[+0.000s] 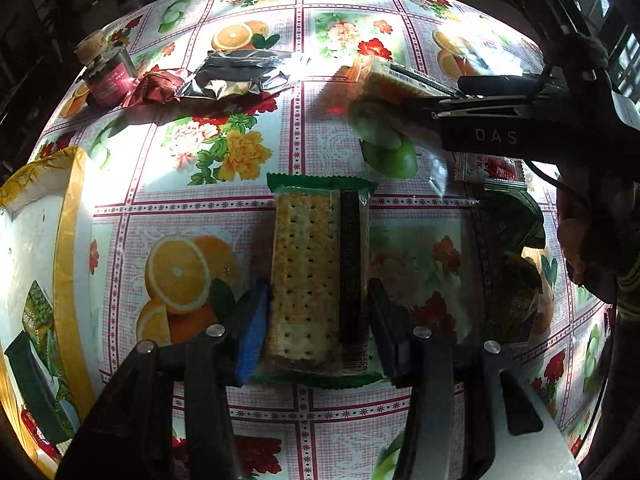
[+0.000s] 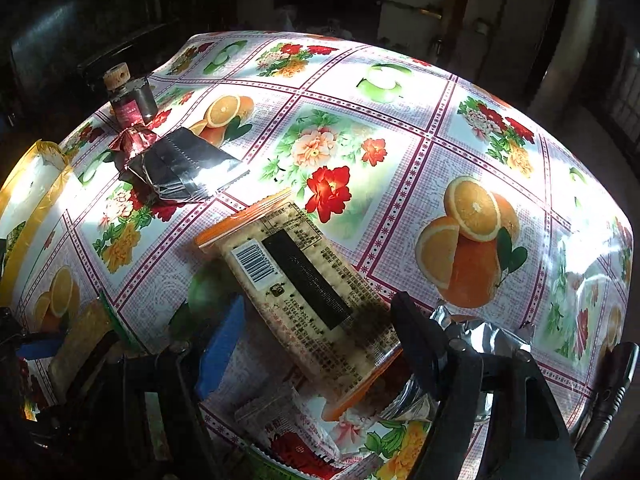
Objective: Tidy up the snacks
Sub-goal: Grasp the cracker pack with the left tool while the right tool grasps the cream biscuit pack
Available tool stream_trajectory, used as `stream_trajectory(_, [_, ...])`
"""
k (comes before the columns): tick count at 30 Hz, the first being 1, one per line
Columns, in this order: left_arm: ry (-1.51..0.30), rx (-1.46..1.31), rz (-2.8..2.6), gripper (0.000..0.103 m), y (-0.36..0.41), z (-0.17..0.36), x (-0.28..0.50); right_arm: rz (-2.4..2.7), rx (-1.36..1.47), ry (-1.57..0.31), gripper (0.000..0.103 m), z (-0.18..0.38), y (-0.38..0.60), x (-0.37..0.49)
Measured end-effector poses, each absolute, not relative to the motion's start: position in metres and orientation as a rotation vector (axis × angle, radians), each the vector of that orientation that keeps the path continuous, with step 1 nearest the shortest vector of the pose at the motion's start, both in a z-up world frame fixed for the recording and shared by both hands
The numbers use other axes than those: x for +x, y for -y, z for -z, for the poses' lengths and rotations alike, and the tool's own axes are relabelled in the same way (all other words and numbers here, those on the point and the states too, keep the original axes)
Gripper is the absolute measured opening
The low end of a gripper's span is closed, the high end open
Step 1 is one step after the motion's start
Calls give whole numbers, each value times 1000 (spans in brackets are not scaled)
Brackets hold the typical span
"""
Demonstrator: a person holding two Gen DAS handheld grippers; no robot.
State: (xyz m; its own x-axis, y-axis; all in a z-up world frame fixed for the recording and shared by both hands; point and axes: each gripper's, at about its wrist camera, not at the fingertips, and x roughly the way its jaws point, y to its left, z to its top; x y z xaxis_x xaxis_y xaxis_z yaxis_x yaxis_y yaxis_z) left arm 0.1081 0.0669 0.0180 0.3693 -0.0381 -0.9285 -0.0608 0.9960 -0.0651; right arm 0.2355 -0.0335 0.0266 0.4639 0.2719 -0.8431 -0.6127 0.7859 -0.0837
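Green-edged clear wrapping covers the cracker pack (image 1: pixel 320 280) lying on the fruit-and-flower tablecloth (image 1: pixel 240 12) in the left wrist view; the left gripper (image 1: pixel 318 320) straddles its near end, blue pad touching one side, black finger just beside the other, so I cannot tell if it is clamped. A white box with yellow trim (image 1: pixel 60 240) stands left, holding green packets. A silver foil packet (image 1: pixel 236 74) and a small jar (image 1: pixel 106 76) lie far back. The right gripper reaches in from the right, holding an orange-edged cracker pack.

In the right wrist view, the right gripper (image 2: pixel 320 344) clasps that orange-edged cracker pack (image 2: pixel 304 292), tilted above the cloth, barcode side up. A red-printed sachet (image 2: pixel 288 428) lies beneath it.
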Motion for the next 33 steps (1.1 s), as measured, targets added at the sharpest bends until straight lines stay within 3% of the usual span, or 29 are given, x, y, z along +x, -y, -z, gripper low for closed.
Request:
stream_trajectory(1, [-1190, -85, -23, 49, -68, -18, 107, -556, -409, -952, 76, -24, 33, 236])
stream_trajectory(3, [-1176, -78, -32, 48, -65, -16, 104, -579, -331, -1012, 61, -21, 38, 237])
stream_trajectory(5, [-1170, -81, -44, 48, -62, -16, 98, -625, -243, -1028, 54, -21, 44, 231])
stream_trajectory(15, [-1127, -138, -106, 48, -72, -37, 47, -753, 155, -930, 51, -54, 88, 153])
stream_trajectory(16, [-1125, -144, -115, 48, -74, -39, 41, -764, 188, -917, 42, -58, 92, 144])
stream_trajectory(17, [-1125, -152, -123, 48, -75, -40, 35, -786, 221, -917, 0, -60, 97, 136])
stream_trajectory(19, [-1127, -160, -122, 48, -76, -40, 24, -816, 266, -927, 2, -62, 101, 120])
stream_trajectory(21, [-1137, -169, -126, 48, -75, -37, 14, -767, 100, -967, 7, -57, 85, 104])
stream_trajectory(22, [-1136, -171, -123, 48, -75, -37, 9, -761, 56, -958, 16, -54, 80, 97])
stream_trajectory(24, [-1139, -173, -141, 48, -75, -38, 0, -772, 7, -976, 53, -49, 74, 87])
stream_trajectory(26, [-1128, -186, -154, 48, -77, -40, -8, -709, -37, -979, 65, -47, 68, 77])
stream_trajectory(33, [-1094, -177, -169, 48, -81, -51, -25, -562, -281, -952, 68, -25, 7, 55])
